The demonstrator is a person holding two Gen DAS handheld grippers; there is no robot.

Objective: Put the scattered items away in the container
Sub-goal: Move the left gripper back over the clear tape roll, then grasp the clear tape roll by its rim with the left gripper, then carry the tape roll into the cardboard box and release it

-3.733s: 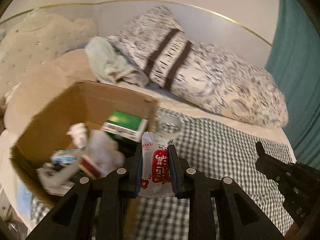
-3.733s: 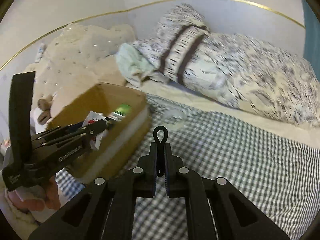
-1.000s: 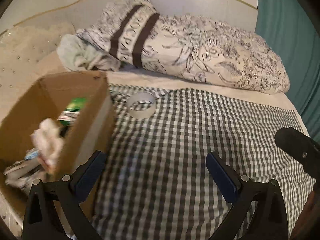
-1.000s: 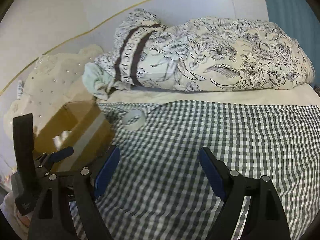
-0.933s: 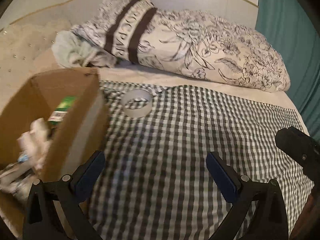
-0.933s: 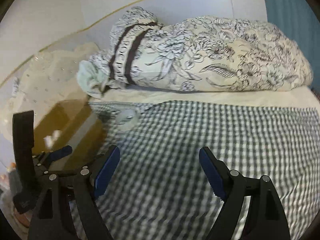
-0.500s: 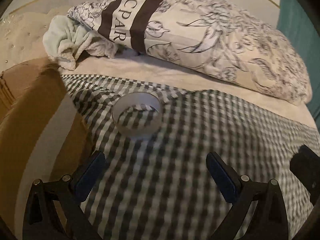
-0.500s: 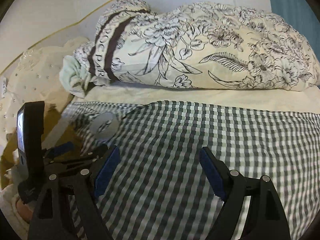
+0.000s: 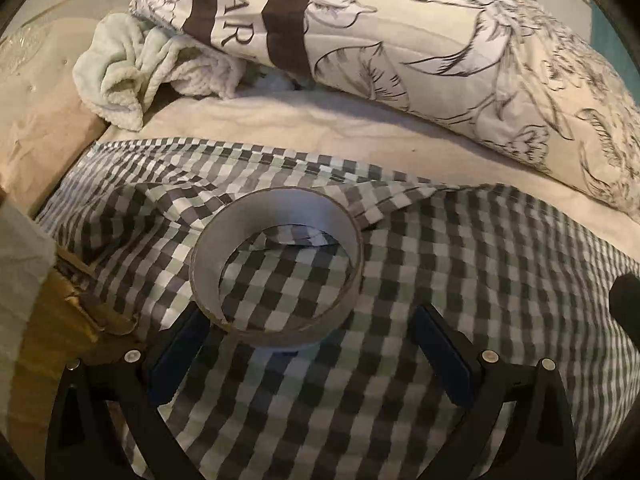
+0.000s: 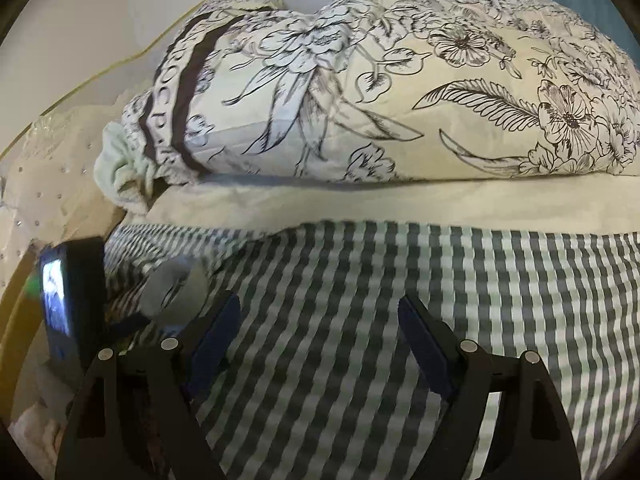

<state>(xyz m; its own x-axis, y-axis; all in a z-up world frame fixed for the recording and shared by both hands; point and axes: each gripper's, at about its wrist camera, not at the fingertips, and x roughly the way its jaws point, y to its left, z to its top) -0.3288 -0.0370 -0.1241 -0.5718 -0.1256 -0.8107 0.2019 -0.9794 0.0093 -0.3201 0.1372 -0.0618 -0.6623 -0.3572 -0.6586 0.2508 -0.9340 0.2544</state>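
A roll of clear tape (image 9: 280, 264) lies flat on the checked cloth (image 9: 460, 264). My left gripper (image 9: 308, 344) is open and empty, its fingers wide apart just short of the roll, the left finger (image 9: 176, 344) close to its near left edge. The cardboard box (image 9: 52, 320) shows only as a corner at the left. My right gripper (image 10: 320, 328) is open and empty over the cloth. In the right wrist view the tape roll (image 10: 172, 292) lies at the left, by the left gripper's camera body (image 10: 76, 296).
A flowered pillow (image 9: 420, 40) and a pale green towel (image 9: 132, 76) lie behind the cloth on the cream sheet (image 9: 320, 124). The cloth's far edge is folded next to the roll. A beige studded cushion (image 10: 52, 160) is at the far left.
My left gripper, which held a red snack packet over the box, is open and has moved forward and down to the tape roll. My right gripper has opened and moved closer to the pillow.
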